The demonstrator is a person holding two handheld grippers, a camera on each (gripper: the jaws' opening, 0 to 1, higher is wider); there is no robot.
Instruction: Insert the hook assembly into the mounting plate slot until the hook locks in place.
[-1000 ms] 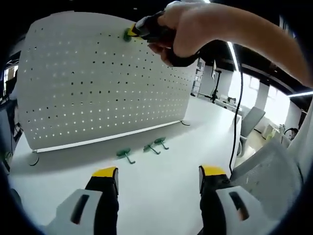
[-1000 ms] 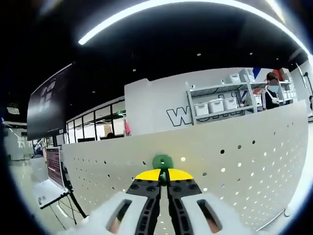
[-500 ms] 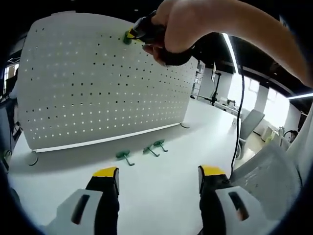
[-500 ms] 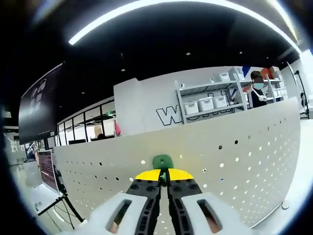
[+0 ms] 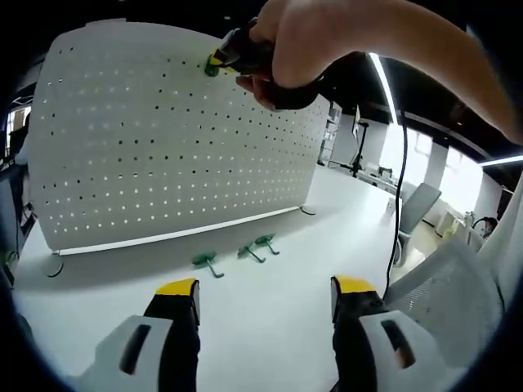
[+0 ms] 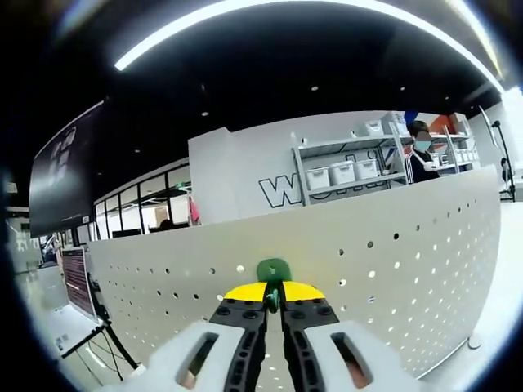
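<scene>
Pinching a green hook in the right gripper against the pegboard at 12 o'clock. Holding the left gripper spread above the table, three spare hooks lying beyond.

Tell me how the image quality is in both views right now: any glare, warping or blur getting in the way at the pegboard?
Left gripper view: fisheye bows the pegboard; even light, soft shadow along its base, the spare hooks sharp on the table. Right gripper view: a bright ceiling light strip flares overhead, but the green hook in the right gripper reads clearly; distant shelves are small.
</scene>
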